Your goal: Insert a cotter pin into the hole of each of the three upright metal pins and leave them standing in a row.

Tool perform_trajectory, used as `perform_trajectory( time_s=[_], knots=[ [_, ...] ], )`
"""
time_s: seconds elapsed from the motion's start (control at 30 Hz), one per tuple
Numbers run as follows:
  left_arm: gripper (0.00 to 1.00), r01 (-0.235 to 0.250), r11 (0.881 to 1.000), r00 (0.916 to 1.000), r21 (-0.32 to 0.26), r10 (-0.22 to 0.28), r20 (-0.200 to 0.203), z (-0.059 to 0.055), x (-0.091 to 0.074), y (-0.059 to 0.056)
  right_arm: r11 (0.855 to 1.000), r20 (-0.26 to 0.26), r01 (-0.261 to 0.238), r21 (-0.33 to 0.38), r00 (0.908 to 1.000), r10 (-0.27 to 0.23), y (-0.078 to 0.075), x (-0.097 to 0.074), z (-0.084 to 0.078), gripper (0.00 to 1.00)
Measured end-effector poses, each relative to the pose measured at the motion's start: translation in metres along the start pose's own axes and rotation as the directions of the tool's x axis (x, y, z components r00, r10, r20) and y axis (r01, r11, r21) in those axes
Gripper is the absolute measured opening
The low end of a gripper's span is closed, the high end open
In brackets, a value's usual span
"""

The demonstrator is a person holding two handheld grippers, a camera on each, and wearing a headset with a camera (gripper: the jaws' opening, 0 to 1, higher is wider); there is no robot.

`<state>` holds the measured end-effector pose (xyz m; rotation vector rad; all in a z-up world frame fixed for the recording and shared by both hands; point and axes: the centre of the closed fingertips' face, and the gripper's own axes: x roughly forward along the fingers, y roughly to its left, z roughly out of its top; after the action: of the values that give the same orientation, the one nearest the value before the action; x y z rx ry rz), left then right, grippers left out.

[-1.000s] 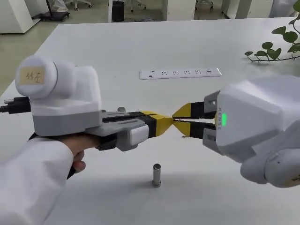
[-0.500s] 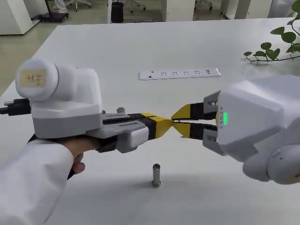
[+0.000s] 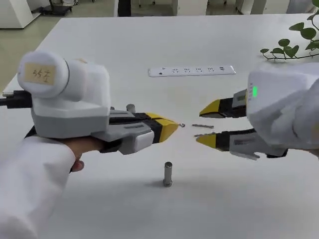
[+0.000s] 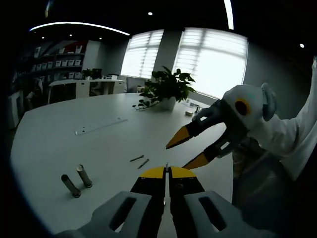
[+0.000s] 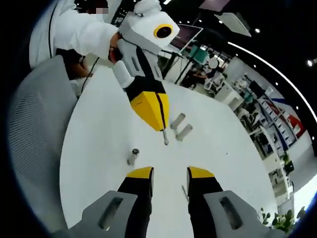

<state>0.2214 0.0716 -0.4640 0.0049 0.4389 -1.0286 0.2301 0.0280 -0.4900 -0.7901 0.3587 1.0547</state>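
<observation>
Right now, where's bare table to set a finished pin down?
Free: the table beyond the power strip, and the near stretch in front of the upright metal pin. Crowded: between the left gripper, shut on a cotter pin, and the open right gripper, where loose cotter pins lie.

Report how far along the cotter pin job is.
Done: nothing visibly; the nearest short upright steel pin shows no cotter pin. In hand: the left gripper is shut on a thin wire cotter pin, the right gripper open. Left: seemingly all three insertions; two loose cotter pins lie nearby.
</observation>
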Motion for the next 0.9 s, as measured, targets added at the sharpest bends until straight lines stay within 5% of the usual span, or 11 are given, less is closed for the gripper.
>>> perform_trajectory(
  time_s=[0.17, 0.27, 0.33, 0.47, 0.57, 0.77, 0.9],
  knots=[
    [0.00, 0.017, 0.994, 0.9989, 0.106, -0.012, -0.045, -0.010, -0.002, -0.003, 0.985, 0.077, -0.068, 0.159, 0.9955, 0.056, 0.001, -0.005, -0.004, 0.24],
    [0.00, 0.065, 0.980, 0.9959, 0.190, -0.051, -0.075, -0.015, -0.002, -0.015, 0.963, 0.138, -0.140, 0.230, 0.9843, 0.110, 0.007, -0.008, 0.002, 0.24],
    [0.00, 0.101, 0.969, 0.9943, 0.227, -0.090, -0.056, -0.009, -0.002, -0.026, 0.948, 0.168, -0.195, 0.250, 0.9733, 0.156, 0.016, -0.010, 0.006, 0.24],
    [0.00, 0.133, 0.951, 0.9909, 0.280, -0.121, -0.059, -0.008, -0.002, -0.037, 0.930, 0.179, -0.278, 0.242, 0.9544, 0.239, 0.031, -0.010, 0.007, 0.22],
    [0.00, 0.161, 0.946, 0.9869, 0.281, -0.156, -0.043, -0.006, -0.002, -0.043, 0.930, 0.167, -0.276, 0.243, 0.9564, 0.240, 0.036, -0.008, 0.007, 0.26],
    [0.00, 0.195, 0.925, 0.9808, 0.326, -0.186, -0.058, -0.008, 0.000, -0.050, 0.902, 0.219, -0.342, 0.264, 0.9319, 0.289, 0.051, -0.011, 0.016, 0.20],
    [0.00, 0.205, 0.917, 0.9787, 0.342, -0.194, -0.069, -0.010, 0.002, -0.050, 0.901, 0.230, -0.351, 0.256, 0.9271, 0.296, 0.053, -0.013, 0.018, 0.17]
  ],
)
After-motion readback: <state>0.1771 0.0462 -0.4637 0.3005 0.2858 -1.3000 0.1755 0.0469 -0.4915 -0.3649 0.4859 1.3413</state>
